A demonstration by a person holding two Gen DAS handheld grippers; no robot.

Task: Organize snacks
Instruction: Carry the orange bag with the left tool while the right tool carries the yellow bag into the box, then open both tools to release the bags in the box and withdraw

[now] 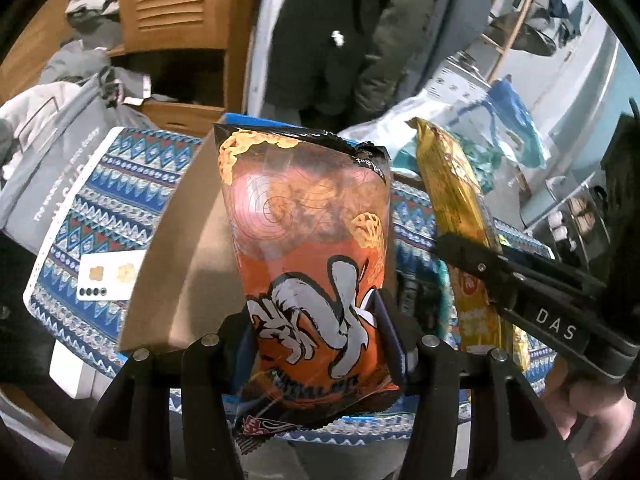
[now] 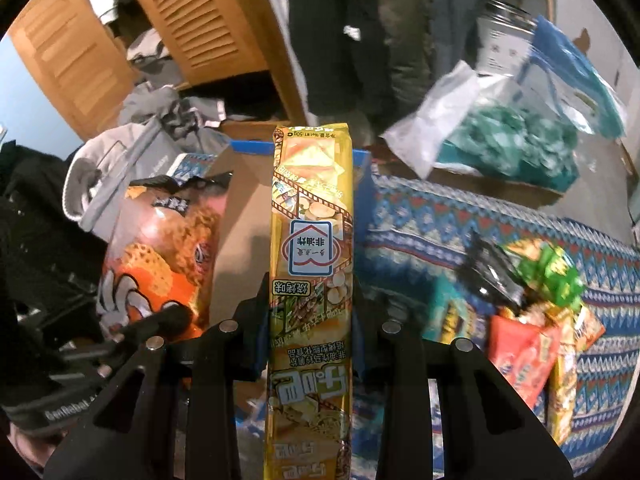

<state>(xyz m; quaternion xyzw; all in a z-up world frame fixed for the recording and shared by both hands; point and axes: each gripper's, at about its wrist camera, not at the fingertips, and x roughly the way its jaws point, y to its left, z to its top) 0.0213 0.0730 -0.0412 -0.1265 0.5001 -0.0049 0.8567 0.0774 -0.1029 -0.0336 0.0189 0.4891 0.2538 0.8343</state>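
My left gripper is shut on an orange snack bag with white lettering, held upright over an open cardboard box. To its right my right gripper shows from the side, clamped on a long yellow snack pack. In the right wrist view the right gripper is shut on that yellow snack pack, which stands tall in front of the cardboard box. The orange snack bag hangs at the left there, with the left gripper's fingers on it.
A blue patterned cloth covers the surface. A heap of small snack packets lies on it at the right. A white card lies left of the box. Grey bags, a wooden louvred cabinet and a standing person's dark coat are behind.
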